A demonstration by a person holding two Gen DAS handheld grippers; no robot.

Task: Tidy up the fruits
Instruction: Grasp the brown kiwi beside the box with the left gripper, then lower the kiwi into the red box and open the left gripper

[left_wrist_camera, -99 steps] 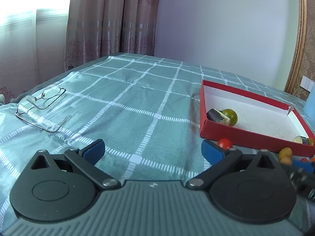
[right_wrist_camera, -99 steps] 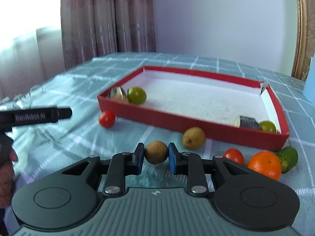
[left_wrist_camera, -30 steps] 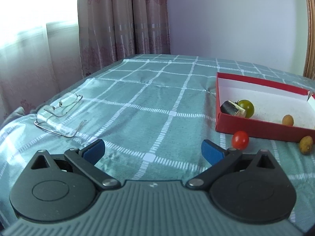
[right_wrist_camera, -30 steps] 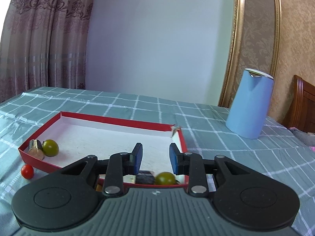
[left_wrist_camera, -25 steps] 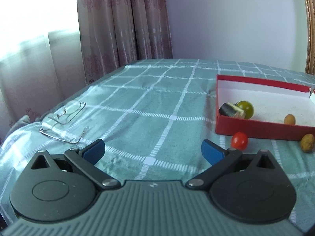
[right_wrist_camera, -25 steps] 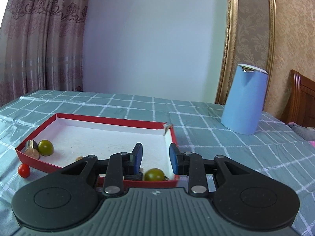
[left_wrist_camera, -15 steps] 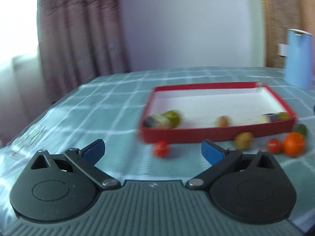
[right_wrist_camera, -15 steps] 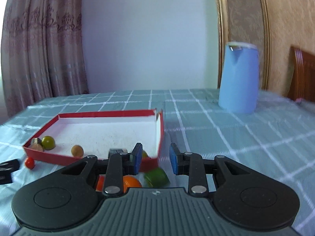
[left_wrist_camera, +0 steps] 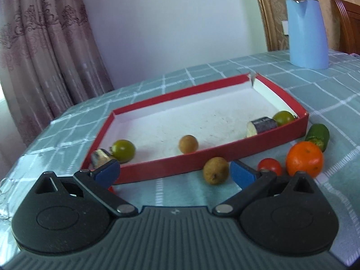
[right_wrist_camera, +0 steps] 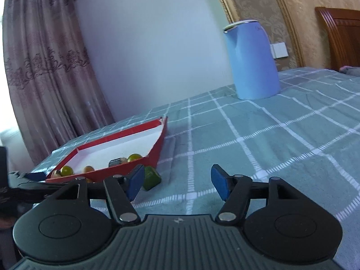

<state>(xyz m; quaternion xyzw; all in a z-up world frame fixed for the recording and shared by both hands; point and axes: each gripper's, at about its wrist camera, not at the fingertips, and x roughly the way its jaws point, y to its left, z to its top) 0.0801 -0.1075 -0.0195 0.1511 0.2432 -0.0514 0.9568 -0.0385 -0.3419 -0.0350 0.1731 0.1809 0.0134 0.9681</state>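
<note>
Brown kiwi (left_wrist_camera: pixel 216 170) lies just beyond the wide-open left tool (left_wrist_camera: pixel 173 173).

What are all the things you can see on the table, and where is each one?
Red tray: 1, red outside and white inside, middle of the table.
Green round fruits: 2, green, inside the tray, one at each near corner.
Dark cut pieces: 2, dark skin with pale ends, inside the tray, one beside each green fruit.
Small brown fruit: 1, brown, inside the tray near its front wall.
Brown fruit: 1, brown, on the cloth just outside the tray.
Red tomato: 1 clearly seen, red, on the cloth beside the orange.
Orange: 1, orange, on the cloth.
Green vegetable: 1, green, behind the orange.
Kettle: 1, light blue, far side.
Tablecloth: 1, green checked.
Left gripper: open, empty.
Right gripper: jaws opening, empty.
</note>
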